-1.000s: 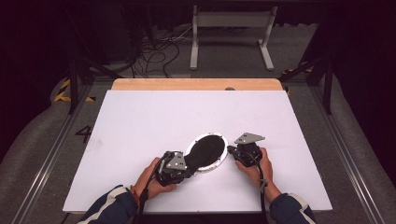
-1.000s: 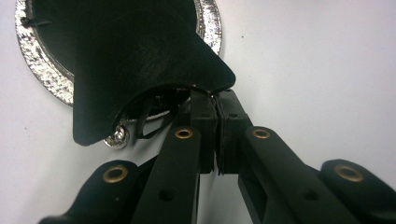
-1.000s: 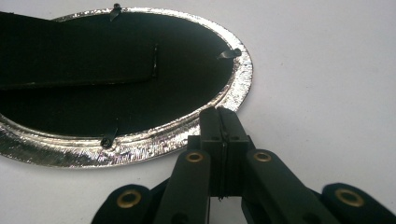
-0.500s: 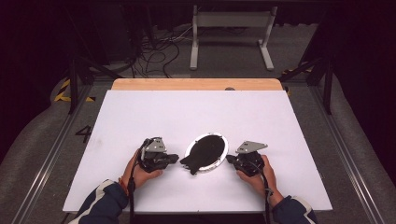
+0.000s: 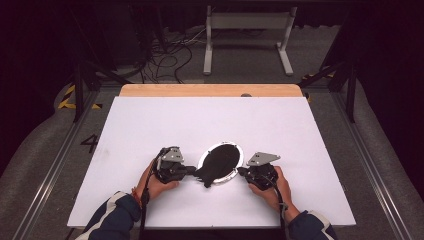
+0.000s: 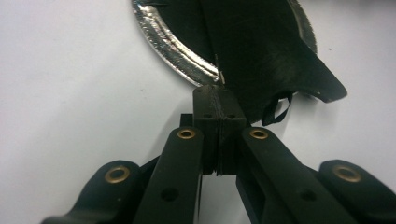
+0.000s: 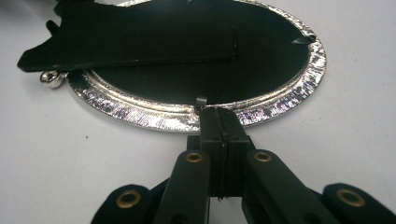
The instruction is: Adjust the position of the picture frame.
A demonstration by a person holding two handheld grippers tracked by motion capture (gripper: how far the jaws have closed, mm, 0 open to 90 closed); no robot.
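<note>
Tool in my left hand (image 5: 192, 170) pressed together at the near-left rim of the silver oval frame (image 5: 235, 172) lying on the white worktop (image 5: 150, 125), black backing (image 5: 218, 161) with stand flap on it, right tool (image 5: 241, 171) also pressed together at its opposite rim.

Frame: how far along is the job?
Done: frame lies face down, stand raised off the back. In hand: right tongs shut at a rim tab, left tongs shut at the opposite rim by the stand. Left: the back sits in the frame, apparently not yet released.
</note>
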